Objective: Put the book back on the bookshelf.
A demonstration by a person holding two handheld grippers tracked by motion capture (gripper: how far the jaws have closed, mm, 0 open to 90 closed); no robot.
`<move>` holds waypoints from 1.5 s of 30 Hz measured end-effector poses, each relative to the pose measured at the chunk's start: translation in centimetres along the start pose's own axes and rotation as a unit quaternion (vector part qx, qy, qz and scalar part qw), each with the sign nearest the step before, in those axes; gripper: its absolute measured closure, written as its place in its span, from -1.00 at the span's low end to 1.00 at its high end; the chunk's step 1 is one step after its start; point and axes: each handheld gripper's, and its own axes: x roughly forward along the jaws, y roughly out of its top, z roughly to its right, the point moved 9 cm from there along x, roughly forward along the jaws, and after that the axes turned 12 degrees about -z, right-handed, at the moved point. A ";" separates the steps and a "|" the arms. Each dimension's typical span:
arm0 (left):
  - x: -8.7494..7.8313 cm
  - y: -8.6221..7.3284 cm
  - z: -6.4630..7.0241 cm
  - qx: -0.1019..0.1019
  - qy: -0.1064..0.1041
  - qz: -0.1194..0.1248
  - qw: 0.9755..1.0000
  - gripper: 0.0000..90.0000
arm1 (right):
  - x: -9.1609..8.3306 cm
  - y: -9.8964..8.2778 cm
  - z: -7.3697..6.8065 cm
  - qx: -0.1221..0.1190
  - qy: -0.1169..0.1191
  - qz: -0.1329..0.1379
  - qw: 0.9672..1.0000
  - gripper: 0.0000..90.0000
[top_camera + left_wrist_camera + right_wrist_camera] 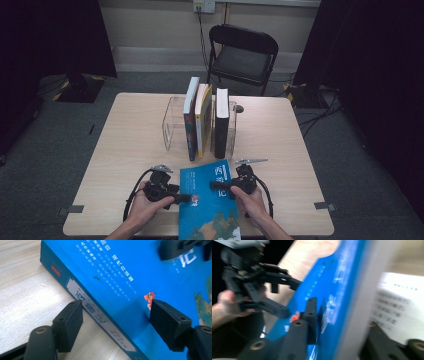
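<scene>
While flat, the blue book (212, 200) lies between both hand-held grippers.

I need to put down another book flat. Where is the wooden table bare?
Bare: the light wooden table left of the clear acrylic book stand, and right of it to the edge. Crowded: front centre, around the blue paperback book.
</scene>
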 end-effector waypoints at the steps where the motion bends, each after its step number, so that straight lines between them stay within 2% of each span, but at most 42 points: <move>1: 0.0 0.0 0.0 0.000 0.000 0.000 1.000 -0.44 | 0.0 0.0 0.0 0.000 0.000 0.000 1.000 0.65; 7: -0.1 0.0 -0.1 -0.002 0.000 0.007 1.000 -0.51 | -0.4 0.4 -1.1 -0.028 -0.017 0.019 0.999 0.69; 10: -0.2 0.1 -0.3 -0.015 -0.001 0.014 1.000 -0.63 | -0.8 0.6 -1.9 -0.043 -0.020 0.031 0.998 0.70; 14: -0.2 0.1 -0.4 -0.023 -0.014 0.019 0.999 -0.68 | -1.1 0.7 -2.5 -0.046 -0.018 0.046 0.998 0.71; 20: -0.2 0.3 0.1 -0.027 -0.044 0.039 0.998 -0.88 | -1.9 1.4 -4.3 -0.072 -0.010 0.067 0.995 0.74; 24: -0.1 0.4 0.5 -0.027 -0.063 0.049 0.996 -0.86 | -2.6 1.9 -5.2 -0.090 -0.015 0.080 0.993 0.75; 27: 0.2 0.5 0.7 -0.028 -0.087 0.050 0.995 -0.88 | -2.7 1.8 -5.5 -0.092 -0.015 0.083 0.992 0.75; 28: 0.4 0.7 1.0 -0.028 -0.098 0.055 0.993 -0.89 | -2.7 1.8 -5.6 -0.093 -0.015 0.084 0.992 0.74; 31: 0.7 1.0 1.5 -0.019 -0.113 0.060 0.992 -0.88 | -2.8 1.8 -6.0 -0.100 -0.016 0.086 0.991 0.74; 32: 0.5 1.3 1.8 -0.010 -0.116 0.068 0.991 -0.82 | -2.8 1.9 -6.1 -0.102 -0.019 0.087 0.991 0.74; 33: 0.5 1.4 1.9 -0.012 -0.113 0.064 0.991 -0.72 | -2.7 1.9 -6.2 -0.102 -0.020 0.088 0.991 0.74; 36: 0.1 1.4 1.8 -0.013 -0.112 0.067 0.991 -0.68 | -2.9 1.9 -6.4 -0.104 -0.021 0.091 0.990 0.74; 38: -0.4 1.6 1.8 -0.015 -0.119 0.073 0.990 -0.61 | -3.0 2.0 -6.7 -0.109 -0.019 0.095 0.989 0.74; 40: -1.4 2.0 1.7 -0.015 -0.128 0.091 0.987 -0.52 | -3.2 2.3 -7.1 -0.117 -0.021 0.102 0.988 0.75; 42: -3.0 2.4 2.0 -0.004 -0.142 0.118 0.983 -0.34 | -4.0 2.8 -7.9 -0.122 -0.009 0.120 0.985 0.75; 44: -4.0 2.7 2.3 0.004 -0.143 0.136 0.980 -0.21 | -4.7 3.1 -8.4 -0.128 0.000 0.133 0.983 0.75; 45: -4.6 2.9 2.3 0.011 -0.139 0.142 0.980 -0.18 | -4.9 3.3 -8.7 -0.133 0.002 0.139 0.981 0.75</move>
